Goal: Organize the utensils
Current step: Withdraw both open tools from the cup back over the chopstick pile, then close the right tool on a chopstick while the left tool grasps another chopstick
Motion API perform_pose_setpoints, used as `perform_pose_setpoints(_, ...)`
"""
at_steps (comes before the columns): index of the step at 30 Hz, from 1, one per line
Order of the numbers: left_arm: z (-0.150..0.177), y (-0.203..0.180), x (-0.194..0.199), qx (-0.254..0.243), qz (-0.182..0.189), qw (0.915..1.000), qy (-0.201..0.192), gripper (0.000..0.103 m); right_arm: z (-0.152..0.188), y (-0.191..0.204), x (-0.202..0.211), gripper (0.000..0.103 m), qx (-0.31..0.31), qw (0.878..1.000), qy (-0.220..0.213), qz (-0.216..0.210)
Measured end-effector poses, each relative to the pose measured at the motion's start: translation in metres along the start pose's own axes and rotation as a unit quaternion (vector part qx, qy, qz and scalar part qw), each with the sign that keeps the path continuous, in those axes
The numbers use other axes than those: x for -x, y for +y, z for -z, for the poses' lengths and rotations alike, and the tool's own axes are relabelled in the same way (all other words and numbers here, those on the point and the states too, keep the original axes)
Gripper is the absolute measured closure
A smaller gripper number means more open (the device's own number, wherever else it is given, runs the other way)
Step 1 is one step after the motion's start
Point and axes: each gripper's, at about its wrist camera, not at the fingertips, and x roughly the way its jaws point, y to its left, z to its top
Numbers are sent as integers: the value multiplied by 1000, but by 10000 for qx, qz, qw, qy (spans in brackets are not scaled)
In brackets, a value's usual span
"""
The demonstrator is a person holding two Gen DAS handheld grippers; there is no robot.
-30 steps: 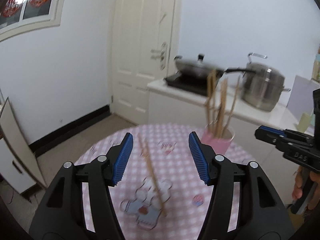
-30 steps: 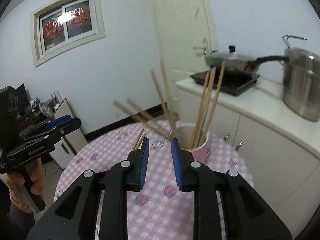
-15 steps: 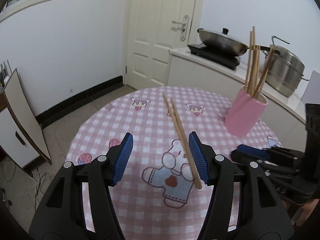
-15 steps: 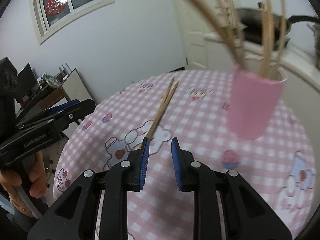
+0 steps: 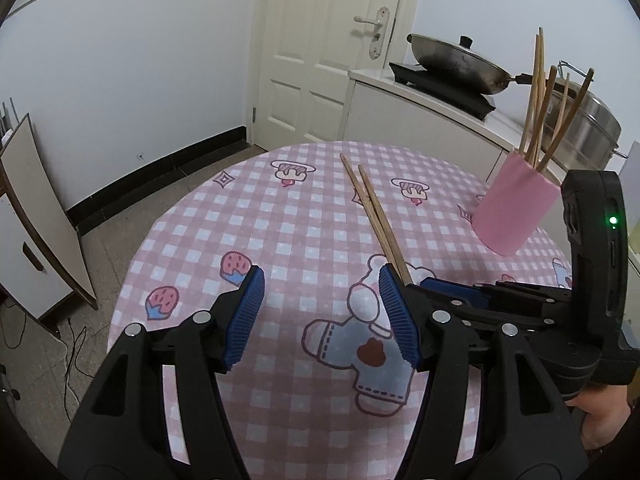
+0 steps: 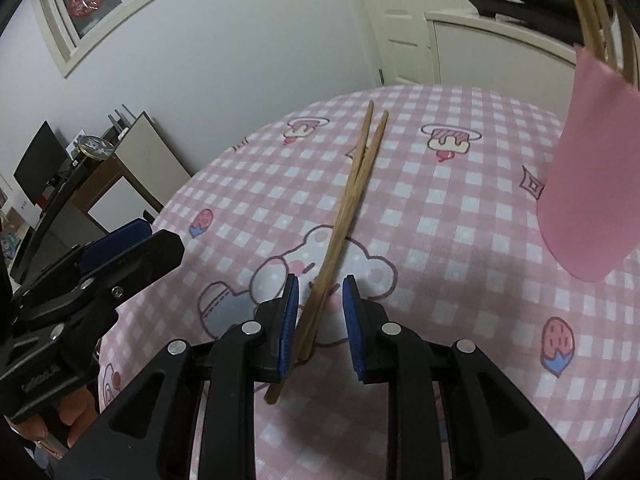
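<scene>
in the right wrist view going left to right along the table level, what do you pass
left gripper → pair of wooden chopsticks lying on the pink checked tablecloth, their near ends between the right gripper fingers → pink cup holding more chopsticks

chopsticks [image 6: 352, 184]: wooden pair, flat on table | pink cup [image 5: 516, 210]: holds more

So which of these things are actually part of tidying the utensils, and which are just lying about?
Part of the job:
- pair of loose wooden chopsticks on the table
- tall pink cup already holding chopsticks
- right gripper, jaws just closing around the pair

Just there:
- lidded steel wok
- big steel pot
- white door
</scene>
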Motion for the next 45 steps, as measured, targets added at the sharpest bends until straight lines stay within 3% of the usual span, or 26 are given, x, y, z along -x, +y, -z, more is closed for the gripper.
perform_pose_setpoints(9, -4, -16, -23, -150, 153, 9991, 357, 41, 4, -16, 8, 96, -88, 9999, -57, -16)
perform_pose_setpoints(16, -11, -38, -54, -117, 374, 9961, 786, 41, 14, -45, 26, 98, -207, 9996, -77, 202)
perform_pose_setpoints(22, -26, -56, -88, -234, -11, 9936, 1102, 41, 17, -63, 35, 98, -266, 9988, -171, 378)
perform_pose_setpoints(23, -27, -57, -92, -235, -29, 9931, 1151, 45, 17, -65, 36, 98, -276, 9987, -174, 385)
perform_pose_setpoints(24, -26, -59, -98, -240, -96, 9920, 1233, 59, 16, -67, 36, 98, -288, 9987, -169, 382)
perform_pose_setpoints(28, -24, -65, -101, -400, -169, 9919, 1195, 70, 17, -72, 38, 98, -298, 9989, -154, 337)
perform_pose_setpoints(33, -21, -67, -97, -423, -37, 9920, 1186, 94, 18, -75, 40, 98, -305, 9989, -152, 314)
perform_pose_setpoints(45, 12, -57, -52, -554, 238, 9911, 1188, 97, 39, -66, 59, 98, -283, 9995, -18, 139)
